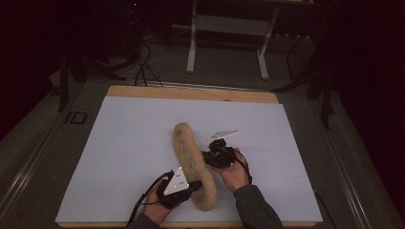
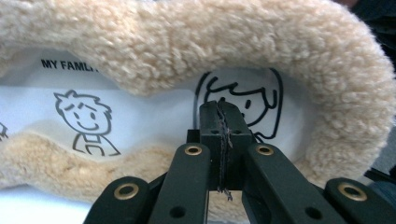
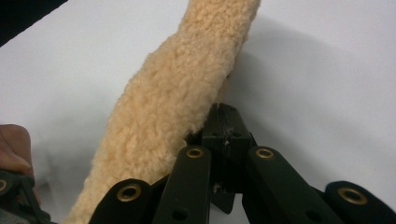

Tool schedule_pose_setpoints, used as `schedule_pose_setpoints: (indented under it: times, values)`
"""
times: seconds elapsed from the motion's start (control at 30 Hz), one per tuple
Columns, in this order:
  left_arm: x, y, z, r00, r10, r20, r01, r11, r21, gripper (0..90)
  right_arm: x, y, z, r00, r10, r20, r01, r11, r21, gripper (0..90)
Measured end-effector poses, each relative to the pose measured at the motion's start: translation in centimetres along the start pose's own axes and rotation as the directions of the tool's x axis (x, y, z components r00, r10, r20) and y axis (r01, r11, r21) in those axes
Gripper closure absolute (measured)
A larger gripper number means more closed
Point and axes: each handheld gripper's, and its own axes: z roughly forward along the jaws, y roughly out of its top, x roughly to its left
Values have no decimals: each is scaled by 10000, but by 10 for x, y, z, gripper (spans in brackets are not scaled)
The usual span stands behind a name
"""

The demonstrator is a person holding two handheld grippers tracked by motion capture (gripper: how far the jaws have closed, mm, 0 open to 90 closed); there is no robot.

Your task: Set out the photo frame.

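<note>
Fleece slipper (image 1: 193, 164) lies on the white table (image 1: 119, 143) between us; our left gripper (image 2: 223, 114) has its jaws together over the printed insole (image 2: 140, 112), our right gripper (image 3: 226, 122) closed against its side, probably steadying it

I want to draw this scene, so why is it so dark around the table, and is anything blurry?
High view: the room behind is nearly black, light falls mainly on the white table. Left gripper view: bright, the fluffy slipper and its cartoon faces are sharp, the near jaw arms soft. Right gripper view: the fleece casts a soft grey shadow on the table, and the near hand is blurred.
</note>
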Motion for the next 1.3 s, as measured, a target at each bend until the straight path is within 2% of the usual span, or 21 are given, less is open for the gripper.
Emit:
schedule_pose_setpoints:
  times: [0.3,0.5,0.87,1.03,1.17,1.2,1.27,1.3]
  values:
    - [-1,4,8,9998,-71,-167,68,9999,-153,900,1,3,1,9998,-206,-8,206,9996,198,900]
    - [1,8,9,9983,-292,-507,273,9989,-391,900,1,5,1,9994,-330,-39,331,9990,296,900]
    - [6,6,6,9984,-74,-569,69,9999,-79,851,-1,3,-3,9997,-242,-97,244,9996,167,878]
    - [13,6,-3,9974,-105,-712,96,9999,-132,812,-4,-1,-12,10000,-63,-10,63,10000,-26,837]
    - [28,5,-17,9926,-329,-1167,325,9995,-58,783,-7,-8,-19,10000,-37,30,37,10000,-86,824]
    - [28,5,-17,9926,-329,-1167,325,9995,-58,776,-8,-10,-21,10000,-24,49,24,9999,-107,821]
    - [41,4,-24,9879,-688,-1387,702,9975,54,764,-10,-14,-25,10000,-62,77,63,9999,-154,815]
    - [41,4,-24,9879,-688,-1387,702,9975,54,763,-10,-16,-26,10000,-38,91,40,9998,-183,814]
